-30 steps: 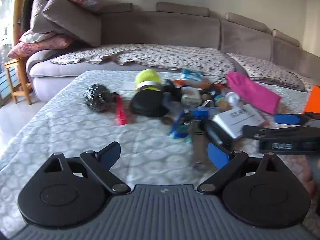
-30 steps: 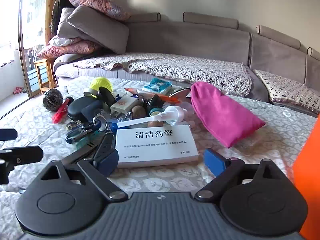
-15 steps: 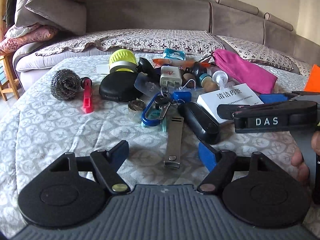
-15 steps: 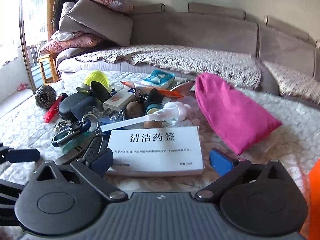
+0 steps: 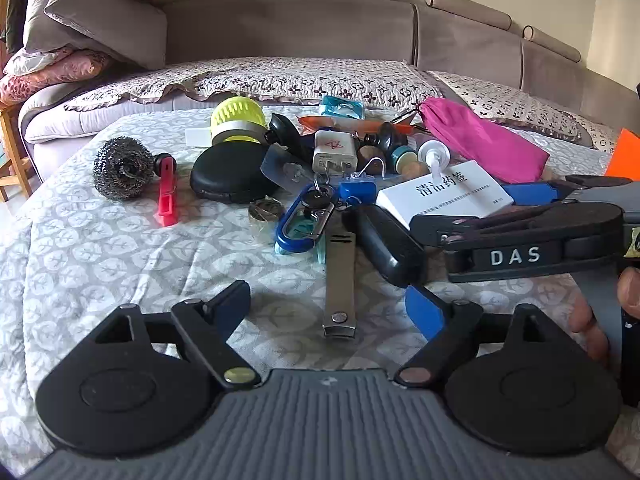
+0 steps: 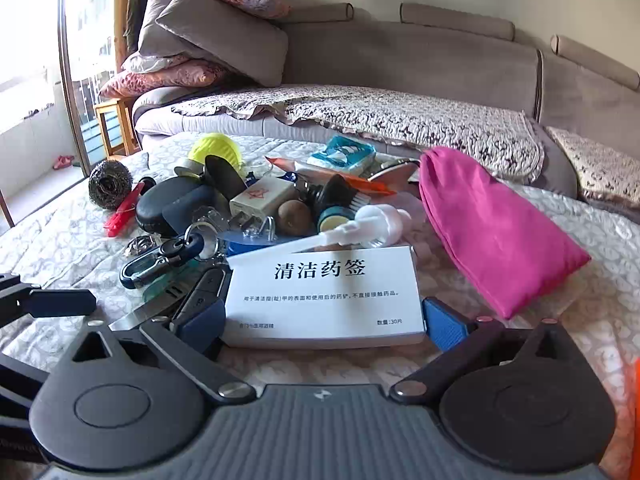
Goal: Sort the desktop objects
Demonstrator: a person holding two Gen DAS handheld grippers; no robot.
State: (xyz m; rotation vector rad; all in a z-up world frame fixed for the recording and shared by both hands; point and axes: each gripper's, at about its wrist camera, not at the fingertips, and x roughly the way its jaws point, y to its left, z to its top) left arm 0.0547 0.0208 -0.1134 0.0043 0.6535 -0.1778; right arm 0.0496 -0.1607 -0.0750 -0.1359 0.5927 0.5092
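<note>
Straddling the white box (image 6: pixel 326 294), the right gripper (image 6: pixel 323 320) has its jaws spread wide, one blue pad just beside each short side of the box, not yet pressing as far as I can tell. That stance looks chosen to take the box across its width, the flat carton being the nearest thing in the heap to this hand. The box lies on the quilted table (image 5: pixel 100 248), at the near right of the clutter, with the magenta pouch (image 6: pixel 492 232) just beyond it toward the right edge.

The left gripper (image 5: pixel 326 308) is likewise spread and holds nothing; the steel clipper (image 5: pixel 339 280) lies lengthwise between its pads, the hinge end nearest, so I judge that to be its target. The jaws sit wide of the narrow strip, apart from it on both sides.

Most of the clutter sits bunched at the table's middle: the black case (image 5: pixel 232 176), the scourer (image 5: pixel 120 168) toward the left edge with the red clip (image 5: pixel 166 200) beside it, and the blue carabiner (image 5: pixel 302 224) with keys.

Only the left view shows the right gripper from the side, low over the box, and the person's fingers (image 5: pixel 592 316) on its handle; it also shows the clipper whole. The right view alone shows how the pads flank the box, and the remote (image 6: pixel 204 292) tucked against the box's left side.
</note>
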